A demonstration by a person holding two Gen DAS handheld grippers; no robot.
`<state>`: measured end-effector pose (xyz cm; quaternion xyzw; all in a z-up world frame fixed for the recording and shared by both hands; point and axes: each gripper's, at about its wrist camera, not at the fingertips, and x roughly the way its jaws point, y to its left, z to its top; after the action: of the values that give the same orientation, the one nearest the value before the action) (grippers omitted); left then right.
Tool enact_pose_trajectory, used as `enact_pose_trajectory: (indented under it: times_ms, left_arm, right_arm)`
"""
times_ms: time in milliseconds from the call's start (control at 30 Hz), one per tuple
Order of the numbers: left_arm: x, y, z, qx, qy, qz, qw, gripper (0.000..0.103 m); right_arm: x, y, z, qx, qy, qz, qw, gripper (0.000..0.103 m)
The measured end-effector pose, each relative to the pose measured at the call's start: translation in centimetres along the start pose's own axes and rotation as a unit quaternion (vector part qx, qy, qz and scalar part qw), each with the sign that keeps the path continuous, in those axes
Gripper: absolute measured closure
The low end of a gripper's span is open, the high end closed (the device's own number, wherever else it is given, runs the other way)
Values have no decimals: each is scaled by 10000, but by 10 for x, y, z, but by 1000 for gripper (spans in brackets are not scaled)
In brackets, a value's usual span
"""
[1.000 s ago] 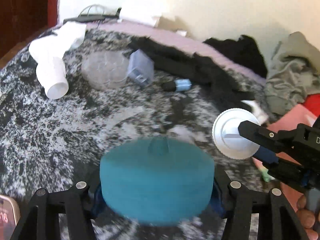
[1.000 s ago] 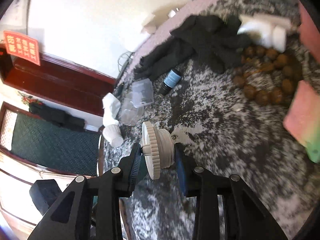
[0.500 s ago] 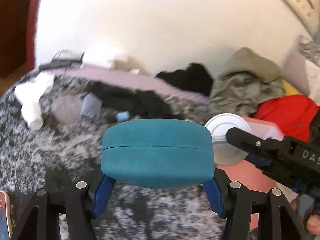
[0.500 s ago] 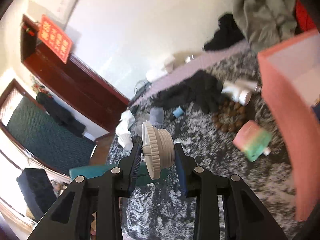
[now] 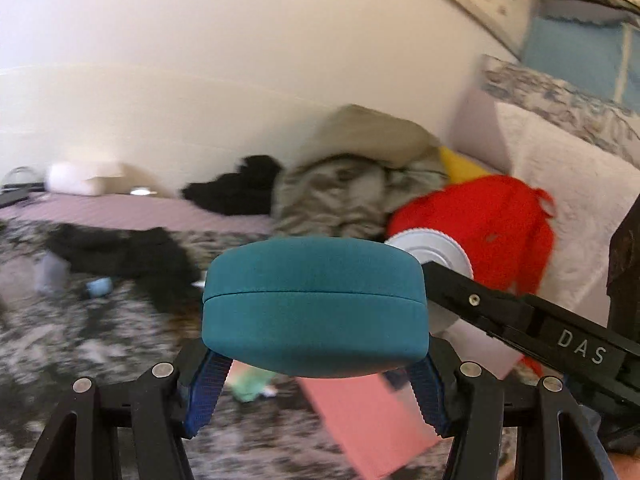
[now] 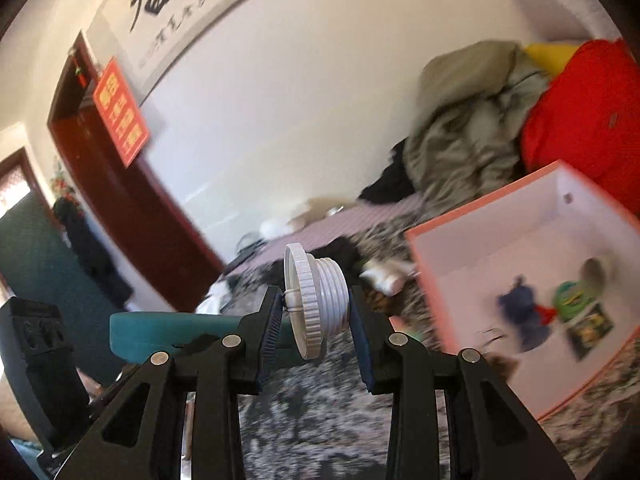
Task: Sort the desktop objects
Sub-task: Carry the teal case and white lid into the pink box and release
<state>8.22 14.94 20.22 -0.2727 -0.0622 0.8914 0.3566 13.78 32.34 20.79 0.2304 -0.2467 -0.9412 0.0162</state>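
My left gripper (image 5: 316, 396) is shut on a round teal case (image 5: 314, 306) and holds it in the air above the mottled surface. My right gripper (image 6: 316, 332) is shut on a white ribbed screw cap (image 6: 314, 300); the cap also shows in the left wrist view (image 5: 436, 250), just right of the teal case. The teal case appears in the right wrist view (image 6: 160, 334) to the left of the cap. An open pink box (image 6: 532, 256) with white inside stands at the right and holds several small items.
Grey-green clothes (image 6: 464, 128), a red bag (image 6: 584, 116) and black fabric (image 5: 236, 190) are piled against the wall. A black glove (image 5: 120, 252), a small blue bottle (image 5: 98, 286) and a pink-green item (image 5: 252, 384) lie on the mottled cover.
Both grippers have risen and swung to the right with their objects. The pink box has come much closer in the right wrist view and its inside now shows.
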Motion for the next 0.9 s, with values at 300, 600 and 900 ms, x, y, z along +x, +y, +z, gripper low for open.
enact_pose_trajectory:
  times_ms: [300,600,900]
  left_arm:
    - [80,-68,-15,334,544,-751,9951,35]
    - [146,-84,-34,888,871,-608,9904,11]
    - [125,-8,-21,275,830,216,9959,10]
  right_arm:
    - [-33,-72,17,115,-514,-1168,9918,67]
    - [-4,-162,24,670,-579,-1779,9801,19]
    - [26,-126,21,501,-483,-1461,9868,19]
